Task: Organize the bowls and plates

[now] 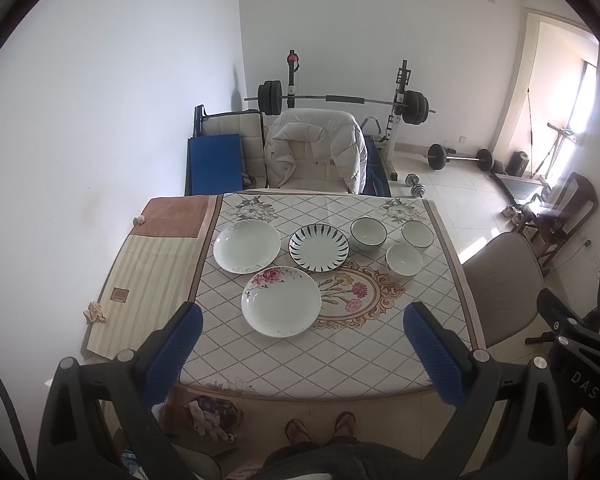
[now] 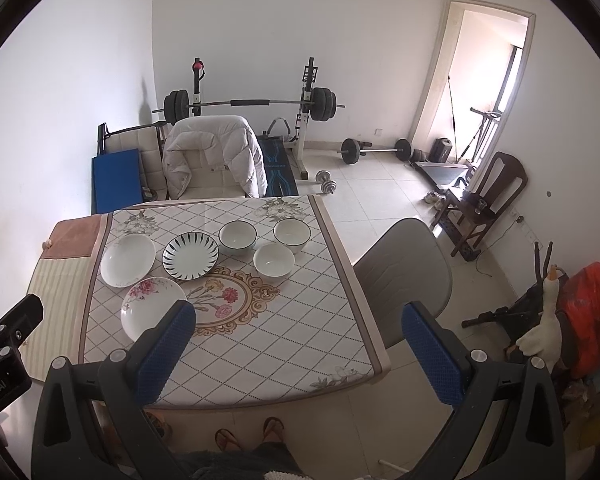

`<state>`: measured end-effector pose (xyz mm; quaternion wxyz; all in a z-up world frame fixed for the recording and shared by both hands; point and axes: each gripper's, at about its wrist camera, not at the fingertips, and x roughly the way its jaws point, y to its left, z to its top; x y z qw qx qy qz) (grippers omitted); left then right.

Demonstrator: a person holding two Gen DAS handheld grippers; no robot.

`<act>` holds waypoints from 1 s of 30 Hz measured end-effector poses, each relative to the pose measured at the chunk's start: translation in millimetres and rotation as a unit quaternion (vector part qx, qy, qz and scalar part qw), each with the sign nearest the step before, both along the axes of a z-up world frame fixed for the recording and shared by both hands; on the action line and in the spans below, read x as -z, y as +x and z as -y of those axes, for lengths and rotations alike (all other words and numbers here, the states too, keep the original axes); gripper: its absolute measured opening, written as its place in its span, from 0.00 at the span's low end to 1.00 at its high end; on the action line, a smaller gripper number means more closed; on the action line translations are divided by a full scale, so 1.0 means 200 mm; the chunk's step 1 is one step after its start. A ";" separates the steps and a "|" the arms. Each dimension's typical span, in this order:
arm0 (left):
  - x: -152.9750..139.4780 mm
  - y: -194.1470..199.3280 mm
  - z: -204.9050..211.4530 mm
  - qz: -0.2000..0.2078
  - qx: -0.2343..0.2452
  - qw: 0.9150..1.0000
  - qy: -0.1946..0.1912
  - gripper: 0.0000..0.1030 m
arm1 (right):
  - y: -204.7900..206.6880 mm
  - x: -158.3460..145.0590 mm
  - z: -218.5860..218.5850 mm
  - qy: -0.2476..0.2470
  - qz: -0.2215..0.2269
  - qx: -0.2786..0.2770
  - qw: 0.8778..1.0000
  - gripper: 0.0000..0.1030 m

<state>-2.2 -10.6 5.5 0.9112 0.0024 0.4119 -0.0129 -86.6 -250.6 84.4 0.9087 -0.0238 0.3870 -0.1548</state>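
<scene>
Plates and bowls all sit on the bench (image 1: 340, 364), on its patterned cloth, none stacked. Three plates to the left: plain white plate (image 1: 247, 245) at far left, striped plate (image 1: 319, 247) just beside it on the right, floral plate (image 1: 281, 301) nearer the camera, in front of the other two. Rims of the three lie close; cannot tell whether they touch. Three bowls to the right in a loose triangle: rimmed bowl (image 1: 368, 233) just right of the striped plate, second rimmed bowl (image 1: 417, 234) further right, plain white bowl (image 1: 404, 260) in front, between them.

Left tool (image 1: 303, 320): held above the near bench edge, blue pads spread wide, nothing between them. Floral plate appears between the fingers but well below them, no contact.

Right tool (image 2: 300, 318): likewise spread wide and empty, held over the near right part of the bench. In the right wrist view its left finger (image 2: 166, 354) overlaps the near edge of the floral plate (image 2: 148, 304); no contact visible.

Surroundings: chair with white jacket (image 1: 316, 148) behind the bench, grey chair (image 1: 500, 280) at its right side, barbell rack (image 1: 340, 100) against the far wall. Person's sandalled feet (image 1: 320, 430) show below the near edge.
</scene>
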 end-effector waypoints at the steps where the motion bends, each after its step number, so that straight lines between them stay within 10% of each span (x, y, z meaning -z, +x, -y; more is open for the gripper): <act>1: 0.00 0.00 0.00 0.000 0.000 1.000 0.000 1.00 | 0.00 0.00 0.00 -0.001 0.000 0.000 1.000 1.00; 30: 0.00 0.03 -0.03 -0.005 -0.001 1.000 -0.002 1.00 | 0.05 0.05 -0.01 0.003 -0.004 -0.001 1.000 1.00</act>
